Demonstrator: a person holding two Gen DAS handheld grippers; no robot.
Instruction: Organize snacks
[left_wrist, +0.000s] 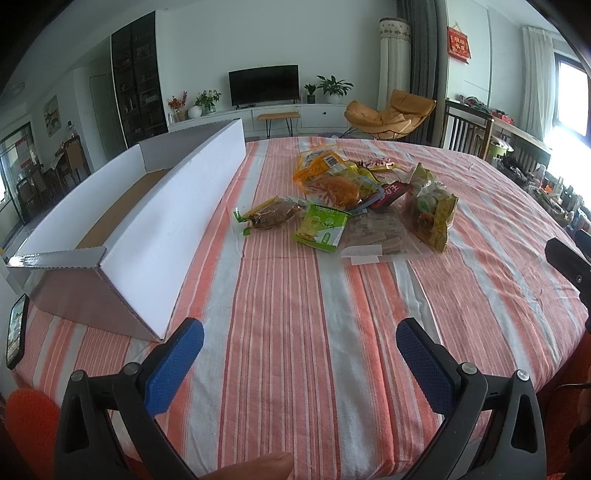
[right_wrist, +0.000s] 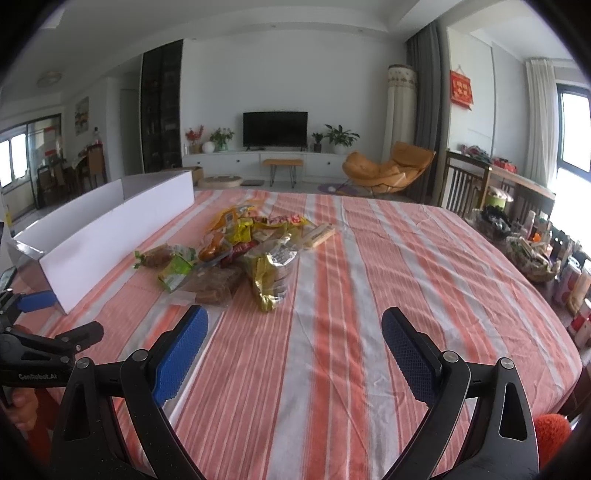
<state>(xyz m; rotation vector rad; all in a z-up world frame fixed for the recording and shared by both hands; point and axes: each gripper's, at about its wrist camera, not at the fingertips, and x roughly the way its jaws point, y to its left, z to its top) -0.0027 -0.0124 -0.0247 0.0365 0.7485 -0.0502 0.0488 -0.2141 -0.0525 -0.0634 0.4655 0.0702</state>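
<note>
Table (left_wrist: 295, 350): covered in an orange-and-white striped cloth.

Snack pile (left_wrist: 369, 199): loose heap at mid-table, well beyond both grippers. Includes a green packet (left_wrist: 321, 227) at the near edge, a brown packet with a green seal (left_wrist: 271, 216) to its left, and a yellow bag (left_wrist: 432, 210) on the right. Clear-wrapped brown pieces (left_wrist: 373, 236), possibly biscuits, lie under the others.

White cardboard box (left_wrist: 140, 221): long, open-topped, on the left, near the pile but apart from it; seemingly empty.

Left gripper (left_wrist: 299, 338): jaws wide, holding nothing, over bare cloth.

Right gripper (right_wrist: 295, 328): jaws wide, empty.

Risks: overlapping packets mean a grasp may drag neighbours along; slick film may slip from the pads; the light box may slide if nudged.
</note>
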